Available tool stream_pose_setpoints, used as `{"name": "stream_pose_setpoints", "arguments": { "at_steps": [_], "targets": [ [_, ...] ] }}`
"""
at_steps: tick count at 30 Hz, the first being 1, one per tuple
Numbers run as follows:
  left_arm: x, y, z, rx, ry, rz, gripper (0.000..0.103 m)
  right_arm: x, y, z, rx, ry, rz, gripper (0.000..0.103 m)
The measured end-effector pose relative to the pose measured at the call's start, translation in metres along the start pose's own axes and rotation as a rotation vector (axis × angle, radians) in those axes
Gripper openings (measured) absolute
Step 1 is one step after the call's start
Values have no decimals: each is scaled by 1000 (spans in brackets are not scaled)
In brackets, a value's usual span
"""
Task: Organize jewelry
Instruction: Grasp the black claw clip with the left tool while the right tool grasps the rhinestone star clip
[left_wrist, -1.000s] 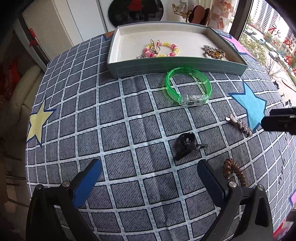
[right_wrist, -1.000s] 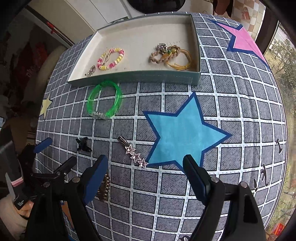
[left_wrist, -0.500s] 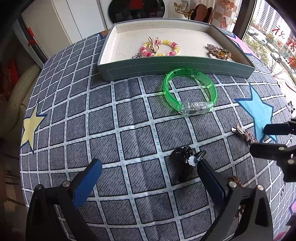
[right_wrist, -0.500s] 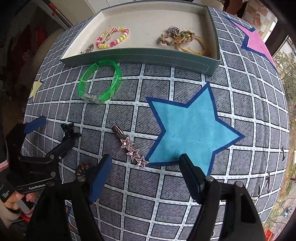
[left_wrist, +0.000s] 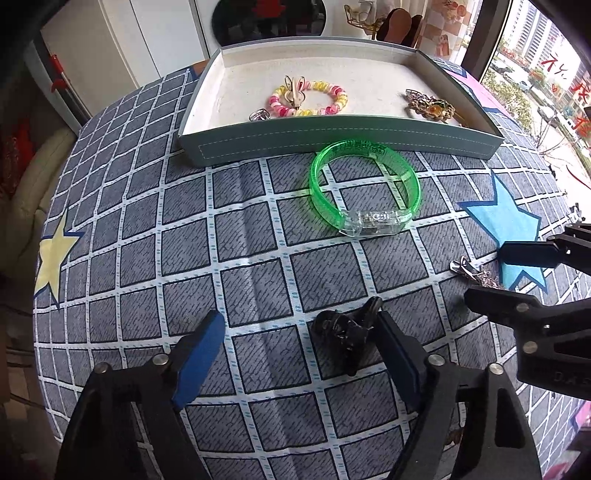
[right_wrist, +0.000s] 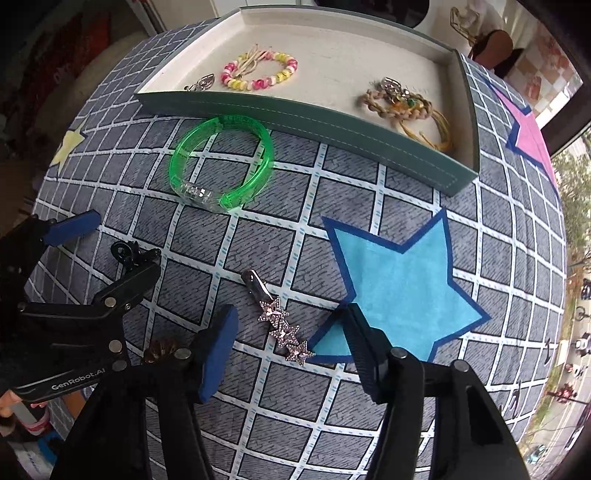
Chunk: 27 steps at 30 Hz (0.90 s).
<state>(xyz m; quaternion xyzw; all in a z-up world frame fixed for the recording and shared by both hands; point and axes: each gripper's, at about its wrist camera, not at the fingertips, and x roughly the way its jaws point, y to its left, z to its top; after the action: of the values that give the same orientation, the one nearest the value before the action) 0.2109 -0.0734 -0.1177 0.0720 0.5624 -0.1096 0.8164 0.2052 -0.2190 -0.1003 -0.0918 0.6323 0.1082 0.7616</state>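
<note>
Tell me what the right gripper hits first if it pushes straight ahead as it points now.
The star hair clip: it lies on the cloth between the open jaws of the right gripper, directly ahead. Depth is unclear, so it may pass just over it.

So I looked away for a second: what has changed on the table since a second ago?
Both grippers came forward and down, open. The left gripper now brackets the black hair clip, which lies by its right finger. The right gripper now straddles the star hair clip. Nothing was gripped. The green bracelet, the tray and its contents stayed put.
</note>
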Motion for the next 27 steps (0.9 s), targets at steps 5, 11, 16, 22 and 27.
{"name": "stream_pose_setpoints", "arguments": {
  "at_steps": [5, 11, 16, 22, 27],
  "targets": [
    [-3, -4, -3, 1, 0, -18, 74, 3, 10, 5, -25, 3, -36, 54],
    [-6, -9, -1, 14, 0, -37, 46, 5, 23, 10, -55, 4, -44, 45],
    [-8, -8, 6, -9, 22, -53, 40, 5, 40, 7, -57, 2, -41, 24],
    [-17, 2, 5, -60, 14, -88, 36, -4, 25, 1, 19, 2, 27, 19],
    [-25, 11, 6, -82, -3, -107, 36, -12, 2, -3, 102, -4, 95, 19]
  ]
}}
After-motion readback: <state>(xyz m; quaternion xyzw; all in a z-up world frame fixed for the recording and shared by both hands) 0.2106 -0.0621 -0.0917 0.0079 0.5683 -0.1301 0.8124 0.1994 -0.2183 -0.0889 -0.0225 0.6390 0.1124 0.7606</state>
